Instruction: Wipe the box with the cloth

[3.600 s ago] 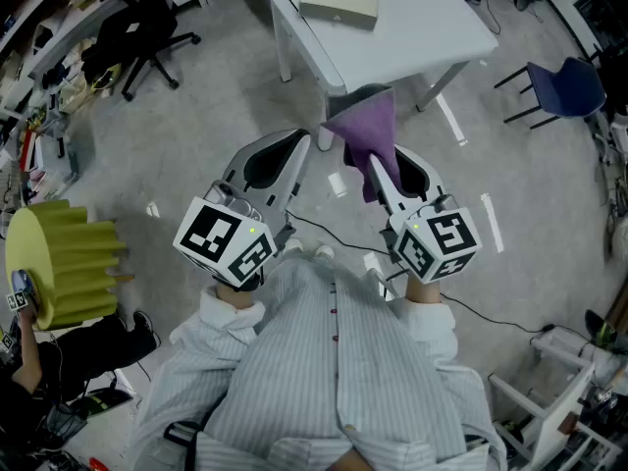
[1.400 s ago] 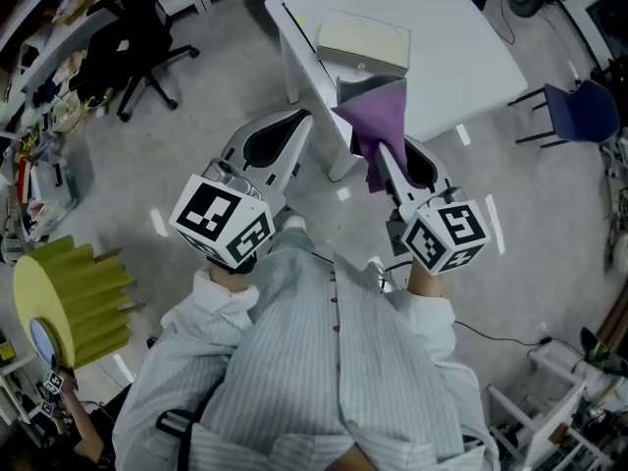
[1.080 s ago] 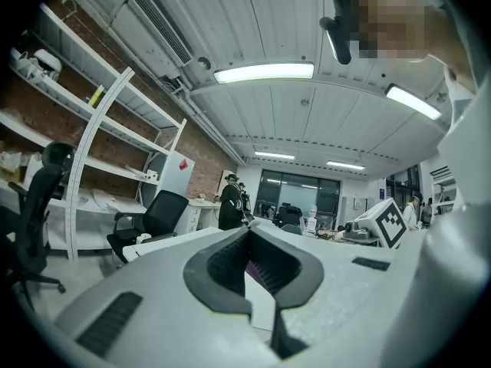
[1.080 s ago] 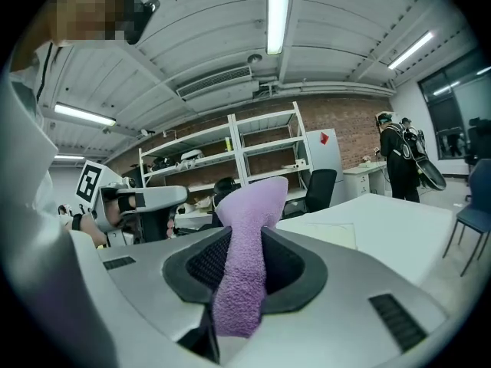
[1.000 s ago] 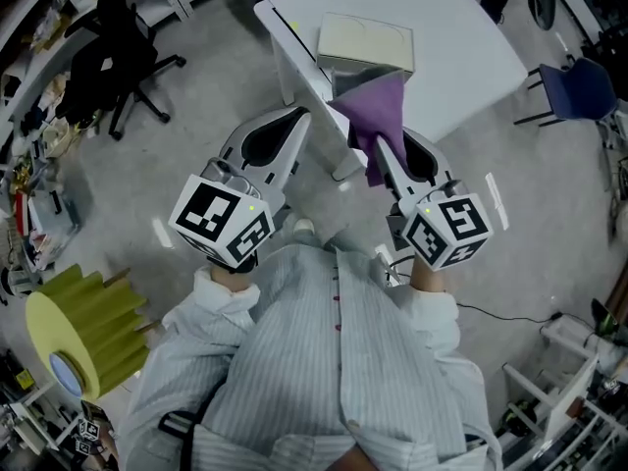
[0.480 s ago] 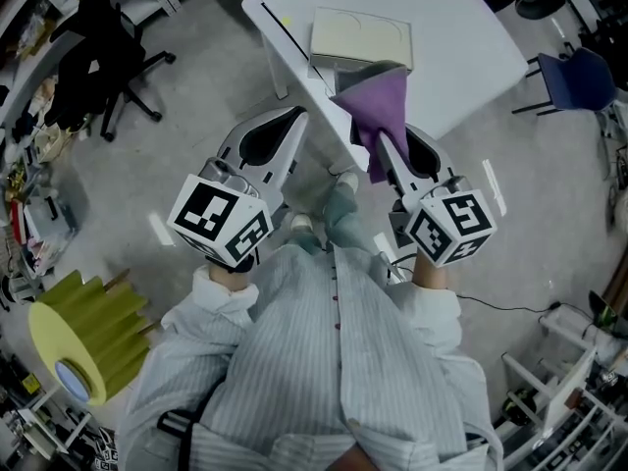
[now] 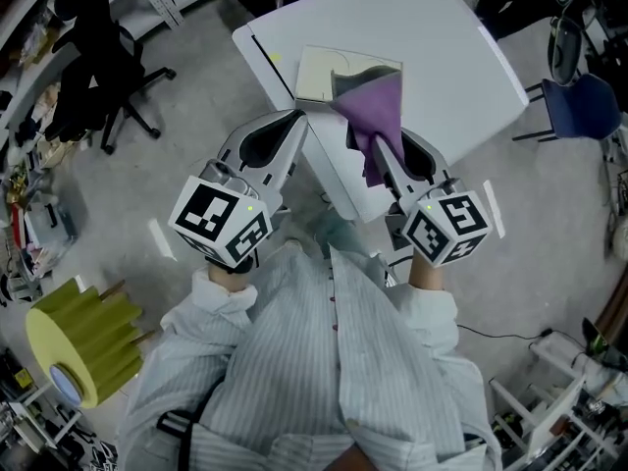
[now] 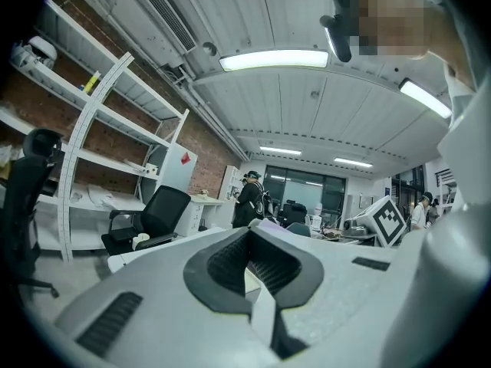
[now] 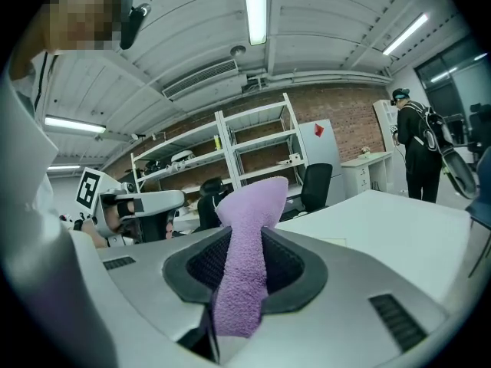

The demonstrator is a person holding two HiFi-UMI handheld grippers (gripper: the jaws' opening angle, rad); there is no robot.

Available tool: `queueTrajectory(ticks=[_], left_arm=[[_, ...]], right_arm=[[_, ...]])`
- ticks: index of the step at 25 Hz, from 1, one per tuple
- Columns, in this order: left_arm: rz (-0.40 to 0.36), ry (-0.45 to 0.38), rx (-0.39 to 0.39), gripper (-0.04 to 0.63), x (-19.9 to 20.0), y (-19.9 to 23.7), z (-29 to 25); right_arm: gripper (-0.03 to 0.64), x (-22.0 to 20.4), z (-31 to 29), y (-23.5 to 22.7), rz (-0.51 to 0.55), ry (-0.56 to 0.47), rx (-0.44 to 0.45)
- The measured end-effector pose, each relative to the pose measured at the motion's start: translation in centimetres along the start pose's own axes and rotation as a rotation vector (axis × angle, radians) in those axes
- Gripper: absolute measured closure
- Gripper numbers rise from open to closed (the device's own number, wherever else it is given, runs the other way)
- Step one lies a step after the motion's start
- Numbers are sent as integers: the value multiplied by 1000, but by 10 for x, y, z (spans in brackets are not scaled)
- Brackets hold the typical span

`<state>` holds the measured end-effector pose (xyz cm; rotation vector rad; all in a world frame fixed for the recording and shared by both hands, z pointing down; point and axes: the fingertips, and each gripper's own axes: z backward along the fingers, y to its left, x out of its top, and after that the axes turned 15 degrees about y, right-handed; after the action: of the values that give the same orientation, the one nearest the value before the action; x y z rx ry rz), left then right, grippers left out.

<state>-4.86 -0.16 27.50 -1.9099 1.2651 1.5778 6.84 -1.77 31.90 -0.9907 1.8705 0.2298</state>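
A pale cream box lies flat on the white table, near its left front edge. My right gripper is shut on a purple cloth, which stands up out of the jaws and overlaps the box's right end in the head view. In the right gripper view the cloth rises between the dark pads of the right gripper. My left gripper hangs at the table's front edge, just below the box, shut with nothing in it. In its own view the left gripper shows shut jaws.
A black office chair stands left of the table and a blue chair to its right. A yellow ribbed roll lies on the floor at lower left. A person in black stands beyond the table, with shelving along the brick wall.
The table and box have come nearer and now lie under both gripper tips. The cloth stays in the right gripper. The yellow roll has slid down and left in view.
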Motion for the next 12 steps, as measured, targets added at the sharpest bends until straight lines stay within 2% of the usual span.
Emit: queueTrajectory(ticks=[7,12], left_arm=[[-6,-20,59,588,42,9,-58],[0,-16,97,588,56,14,-91]], right_arm=[[511,49,-13,-65,25,-3,53],[511,70,-23,-102,43,5,81]])
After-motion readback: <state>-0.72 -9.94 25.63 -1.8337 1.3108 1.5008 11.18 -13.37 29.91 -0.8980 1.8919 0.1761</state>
